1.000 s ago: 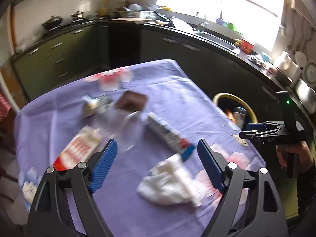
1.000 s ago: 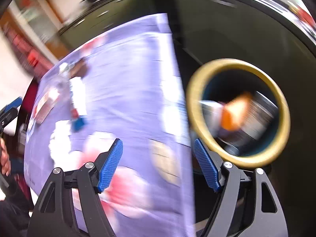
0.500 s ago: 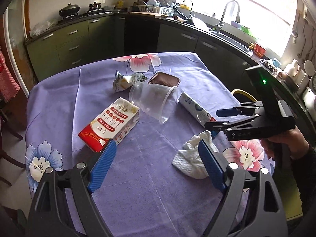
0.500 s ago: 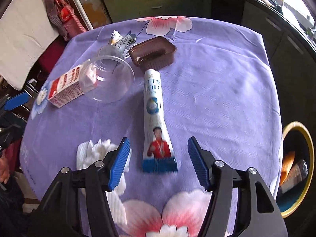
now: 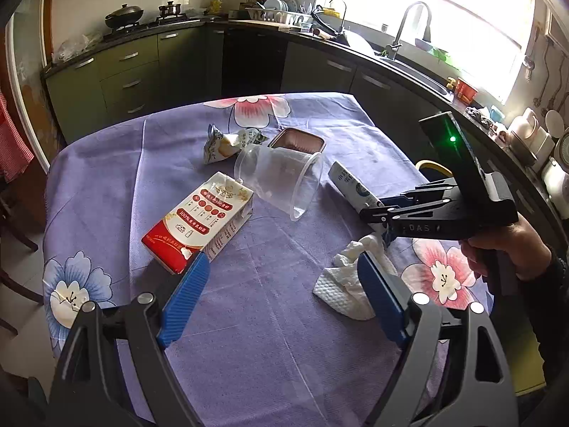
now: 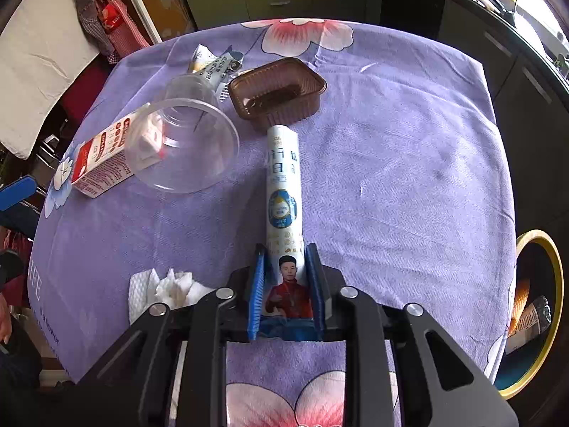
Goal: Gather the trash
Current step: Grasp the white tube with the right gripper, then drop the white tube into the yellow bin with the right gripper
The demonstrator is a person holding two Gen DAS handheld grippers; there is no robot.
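Note:
A white tube (image 6: 283,192) lies lengthwise on the purple flowered tablecloth (image 6: 409,185). My right gripper (image 6: 286,277) is shut on the tube's near end; it also shows in the left wrist view (image 5: 373,213). A clear plastic cup (image 5: 281,181) lies on its side beside a red and white carton (image 5: 202,220). A brown tray (image 5: 297,142), a crumpled wrapper (image 5: 227,144) and a crumpled paper towel (image 5: 350,277) lie on the cloth. My left gripper (image 5: 277,284) is open and empty above the table's near side. The yellow-rimmed bin (image 6: 533,320) holds trash.
Dark green kitchen cabinets (image 5: 135,71) and a counter with a sink (image 5: 409,60) ring the table. The bin stands on the floor off the table's right edge. A chair with red cloth (image 6: 110,10) stands at the far left.
My right gripper swung from the bin to the table, came down over the tube and shut on its near end. My left gripper drew back a little and stayed open.

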